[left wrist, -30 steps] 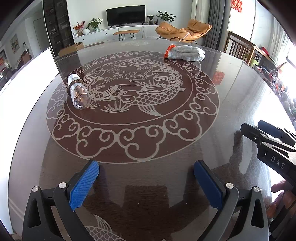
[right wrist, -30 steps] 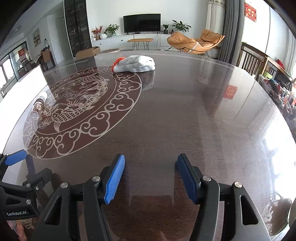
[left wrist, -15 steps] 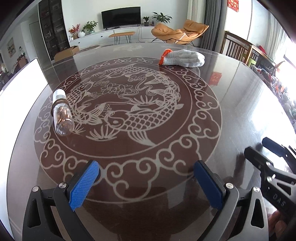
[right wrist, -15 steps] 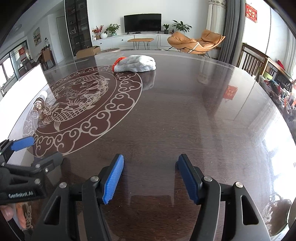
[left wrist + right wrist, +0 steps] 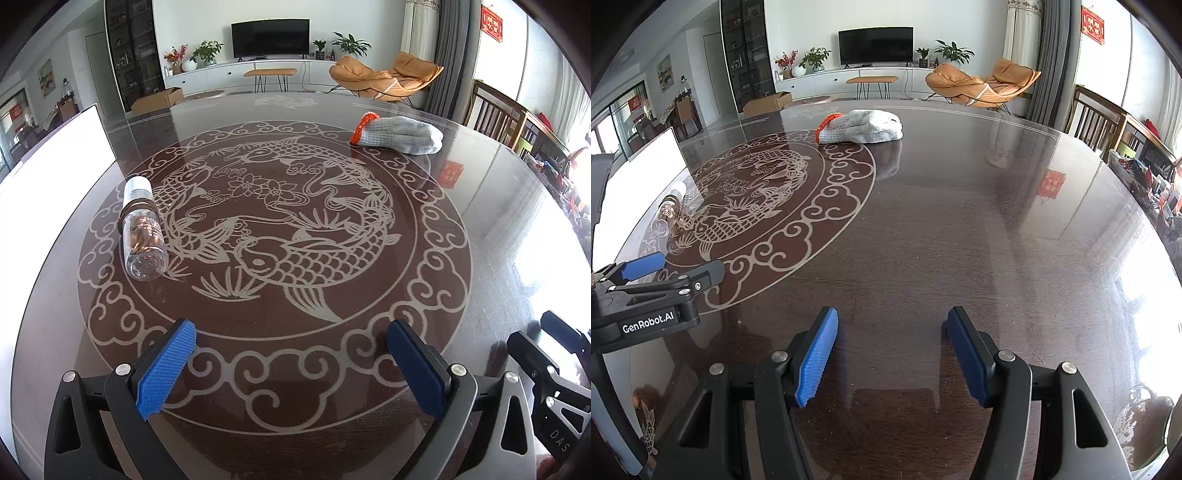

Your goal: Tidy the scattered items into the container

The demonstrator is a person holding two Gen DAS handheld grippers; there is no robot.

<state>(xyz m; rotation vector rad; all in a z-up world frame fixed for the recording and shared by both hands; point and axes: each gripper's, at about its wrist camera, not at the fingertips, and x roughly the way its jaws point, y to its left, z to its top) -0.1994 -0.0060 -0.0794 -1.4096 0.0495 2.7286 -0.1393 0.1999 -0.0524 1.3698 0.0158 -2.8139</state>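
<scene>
A clear plastic bottle (image 5: 142, 228) with brown contents lies on its side on the left of the round table; it also shows in the right wrist view (image 5: 668, 215). A grey knit glove with an orange cuff (image 5: 400, 133) lies at the far right of the fish pattern, also in the right wrist view (image 5: 862, 126). A white container (image 5: 55, 158) stands at the table's left edge. My left gripper (image 5: 291, 363) is open and empty, short of the bottle. My right gripper (image 5: 892, 356) is open and empty over bare table, far from the glove.
The dark glossy table (image 5: 960, 221) has an etched fish pattern (image 5: 273, 236). The left gripper appears at the left edge of the right wrist view (image 5: 653, 295). Wooden chairs (image 5: 498, 118) stand at the far right; an orange lounge chair (image 5: 384, 79) sits beyond the table.
My left gripper has moved forward and turned left, so the bottle is nearer and more central. The right gripper has stayed almost still. Both remain open.
</scene>
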